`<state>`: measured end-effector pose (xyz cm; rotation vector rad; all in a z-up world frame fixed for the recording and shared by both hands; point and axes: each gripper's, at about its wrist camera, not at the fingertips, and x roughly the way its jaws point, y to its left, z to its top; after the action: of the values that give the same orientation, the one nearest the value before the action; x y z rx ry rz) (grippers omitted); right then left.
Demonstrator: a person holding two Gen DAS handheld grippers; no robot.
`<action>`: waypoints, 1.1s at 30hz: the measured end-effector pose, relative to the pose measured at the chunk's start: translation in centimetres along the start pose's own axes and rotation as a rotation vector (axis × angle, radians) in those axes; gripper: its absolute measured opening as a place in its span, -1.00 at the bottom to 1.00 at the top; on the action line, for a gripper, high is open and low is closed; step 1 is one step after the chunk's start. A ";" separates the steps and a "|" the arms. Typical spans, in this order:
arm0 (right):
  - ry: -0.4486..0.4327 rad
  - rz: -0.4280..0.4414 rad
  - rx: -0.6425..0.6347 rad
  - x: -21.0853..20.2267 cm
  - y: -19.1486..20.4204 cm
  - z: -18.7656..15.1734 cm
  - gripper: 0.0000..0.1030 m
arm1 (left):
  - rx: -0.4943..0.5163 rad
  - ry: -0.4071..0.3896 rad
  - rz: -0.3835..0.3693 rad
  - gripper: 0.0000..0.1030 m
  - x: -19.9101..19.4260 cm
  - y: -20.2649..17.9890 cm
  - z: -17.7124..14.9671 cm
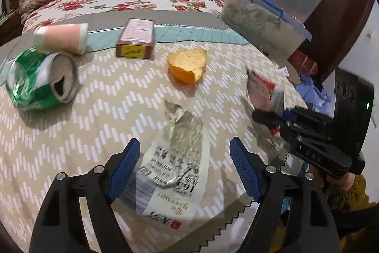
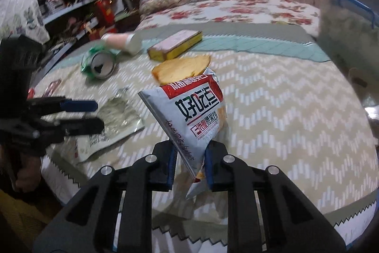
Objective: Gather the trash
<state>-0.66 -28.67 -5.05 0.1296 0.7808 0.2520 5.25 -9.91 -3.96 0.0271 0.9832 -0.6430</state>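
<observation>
While my right gripper [image 2: 188, 164] pinches the snack bag [image 2: 191, 120] aloft, my left gripper [image 1: 183, 155] (jaws spread) straddles the flat torn wrapper [image 1: 175, 163], lengthwise straight ahead on the table [image 1: 71, 134].

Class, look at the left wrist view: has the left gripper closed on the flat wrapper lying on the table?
No. The left gripper is open, its blue fingers spread either side of the flat wrapper.

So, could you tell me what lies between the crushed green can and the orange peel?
Only bare zigzag-patterned cloth separates the crushed green can from the orange peel, shown in the left wrist view.
</observation>
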 end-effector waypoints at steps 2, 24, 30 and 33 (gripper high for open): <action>-0.014 0.000 0.006 0.1 -0.1 0.4 -0.58 | 0.010 0.011 0.015 0.40 0.7 -0.3 0.1; 0.031 0.022 0.077 2.6 -0.8 0.4 -0.57 | -0.078 -0.052 -0.075 -0.62 0.4 2.6 -0.9; 0.034 0.020 0.082 2.7 -0.9 0.5 -0.58 | -0.076 -0.076 -0.088 -0.65 -0.1 2.6 -1.0; 0.034 0.020 0.082 2.7 -0.9 0.5 -0.57 | -0.077 -0.079 -0.089 -0.66 -0.1 2.6 -1.0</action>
<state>1.64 -28.80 -6.71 0.2112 0.8239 0.2412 5.80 -7.44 -5.09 -0.1101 0.9363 -0.6821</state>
